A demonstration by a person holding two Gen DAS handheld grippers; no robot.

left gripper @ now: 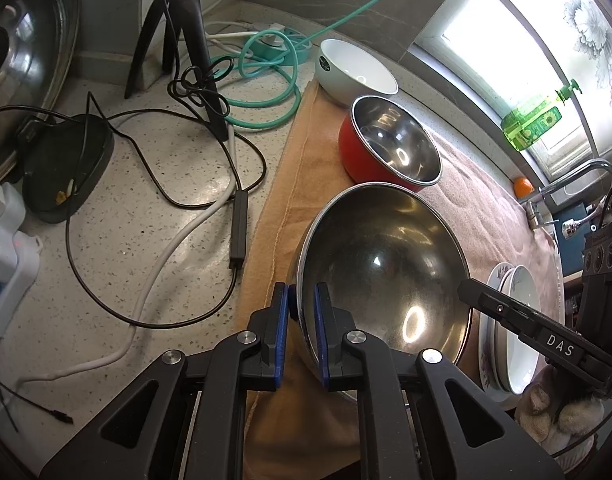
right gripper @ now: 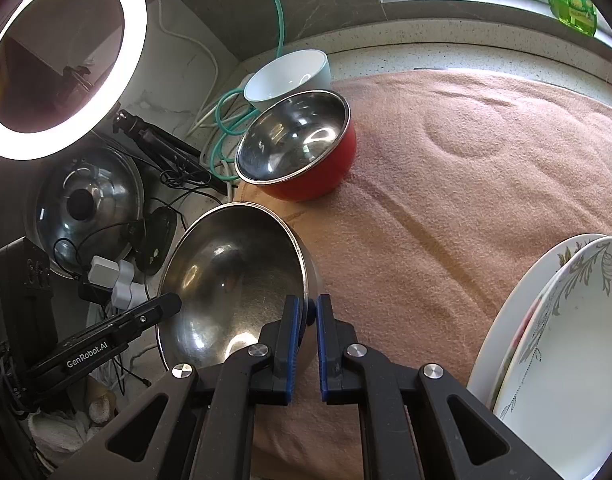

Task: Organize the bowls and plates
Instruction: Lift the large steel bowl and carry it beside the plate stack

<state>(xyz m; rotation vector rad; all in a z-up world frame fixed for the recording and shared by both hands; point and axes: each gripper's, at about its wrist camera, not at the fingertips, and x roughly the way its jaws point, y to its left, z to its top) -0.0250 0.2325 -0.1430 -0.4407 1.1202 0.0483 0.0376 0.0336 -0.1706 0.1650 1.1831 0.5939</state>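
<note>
A large steel bowl (left gripper: 385,264) (right gripper: 234,276) stands tilted on a tan towel (right gripper: 465,180). My left gripper (left gripper: 302,292) is shut on its left rim, blue pads either side of the thin metal edge. My right gripper (right gripper: 307,304) is shut on the opposite rim. Each gripper shows in the other's view: the right gripper (left gripper: 465,290) at the bowl's right edge, the left gripper (right gripper: 174,304) at its left edge. Behind it sit a red bowl with a steel inside (left gripper: 393,148) (right gripper: 298,140) and a white bowl (left gripper: 357,68) (right gripper: 290,76). Stacked flowered plates (left gripper: 517,332) (right gripper: 565,340) lie on the right.
Left of the towel, black and white cables (left gripper: 154,208), a green hose (left gripper: 266,64) and a tripod (left gripper: 182,40) clutter the speckled counter. A lit ring light (right gripper: 66,60) and a steel pot lid (right gripper: 86,204) stand at the left. A green soap bottle (left gripper: 533,124) and a faucet (left gripper: 577,176) are by the window.
</note>
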